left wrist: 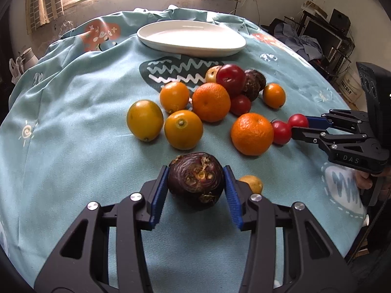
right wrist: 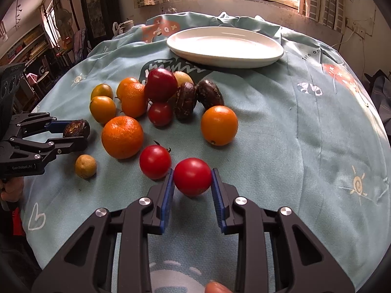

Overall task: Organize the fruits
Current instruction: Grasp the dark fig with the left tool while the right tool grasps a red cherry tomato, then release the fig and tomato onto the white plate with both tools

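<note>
Near the front edge of the table [left wrist: 61,127], which is covered by a light blue printed cloth [right wrist: 305,127], the left gripper [left wrist: 196,179] is clamped on a dark purple-brown water chestnut [left wrist: 196,179]; both blue pads [left wrist: 158,195] press against its sides. Just beside that gripper, toward the table's right side, a small yellow-brown fruit [left wrist: 251,183] lies on the cloth.

Toward the right front edge, the right gripper [right wrist: 192,178] is closed on a red tomato [right wrist: 192,177], with a pad touching each flank. A second red tomato [right wrist: 155,161] sits just to its left, close to a large orange [right wrist: 122,136].

At the middle of the table, the remaining fruit forms a loose cluster: oranges and yellow-orange citrus [left wrist: 145,119], a dark red apple-like fruit [left wrist: 231,79], two more dark chestnuts [right wrist: 185,100], a small red tomato [right wrist: 160,113] and a pale yellow fruit [left wrist: 213,73] partly hidden behind the red one. One orange citrus [right wrist: 219,125] stands slightly apart on the right.

At the far edge, near the window, a white oval plate [left wrist: 156,40] rests on the cloth, well apart from both grippers.
</note>
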A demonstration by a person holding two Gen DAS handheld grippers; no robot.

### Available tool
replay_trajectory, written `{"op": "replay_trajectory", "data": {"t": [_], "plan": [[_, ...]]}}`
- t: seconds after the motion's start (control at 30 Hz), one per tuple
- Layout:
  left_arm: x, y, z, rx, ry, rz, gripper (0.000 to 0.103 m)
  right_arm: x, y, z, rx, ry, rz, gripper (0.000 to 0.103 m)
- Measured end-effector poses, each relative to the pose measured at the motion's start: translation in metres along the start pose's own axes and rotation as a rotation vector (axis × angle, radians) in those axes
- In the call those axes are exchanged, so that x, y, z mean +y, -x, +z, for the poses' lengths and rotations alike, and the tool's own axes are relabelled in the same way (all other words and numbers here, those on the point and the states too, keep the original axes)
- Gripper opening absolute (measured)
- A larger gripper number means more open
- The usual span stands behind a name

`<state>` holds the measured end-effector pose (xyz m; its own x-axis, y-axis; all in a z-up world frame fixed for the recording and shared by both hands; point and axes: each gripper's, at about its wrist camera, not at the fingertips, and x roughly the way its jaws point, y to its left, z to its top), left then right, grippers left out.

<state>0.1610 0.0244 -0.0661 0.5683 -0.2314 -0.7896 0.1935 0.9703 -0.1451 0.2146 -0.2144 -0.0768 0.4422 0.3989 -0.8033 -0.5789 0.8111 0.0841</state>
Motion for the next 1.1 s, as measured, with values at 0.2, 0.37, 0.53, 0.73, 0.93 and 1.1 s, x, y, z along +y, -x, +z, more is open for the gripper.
{"op": "replay_trajectory", "data": {"t": [0.2,0.37,0.53,0.73,0.93,1.1], "plan": [[0.005,0.014,0.067,-0.088,-0.029,-0.062,0.045,-0.021,0.018,0.053,-0.144,-0.057,0.008,0.031],[0.012,-0.029,0.156,-0.102,-0.048,-0.04,0.045,-0.051,-0.014,0.119,-0.195,-0.119,-0.015,0.031],[0.026,-0.099,0.211,-0.022,0.001,-0.039,0.045,-0.071,-0.068,0.16,-0.146,-0.139,-0.039,0.03],[0.035,-0.146,0.224,0.045,0.017,-0.009,0.046,-0.079,-0.104,0.167,-0.088,-0.137,-0.038,0.031],[0.031,-0.119,0.22,-0.047,0.006,0.067,0.074,-0.074,-0.086,0.162,-0.12,-0.146,-0.003,0.056],[0.025,-0.062,0.184,-0.127,0.025,0.083,0.09,-0.064,-0.04,0.132,-0.178,-0.157,0.022,0.06]]}}
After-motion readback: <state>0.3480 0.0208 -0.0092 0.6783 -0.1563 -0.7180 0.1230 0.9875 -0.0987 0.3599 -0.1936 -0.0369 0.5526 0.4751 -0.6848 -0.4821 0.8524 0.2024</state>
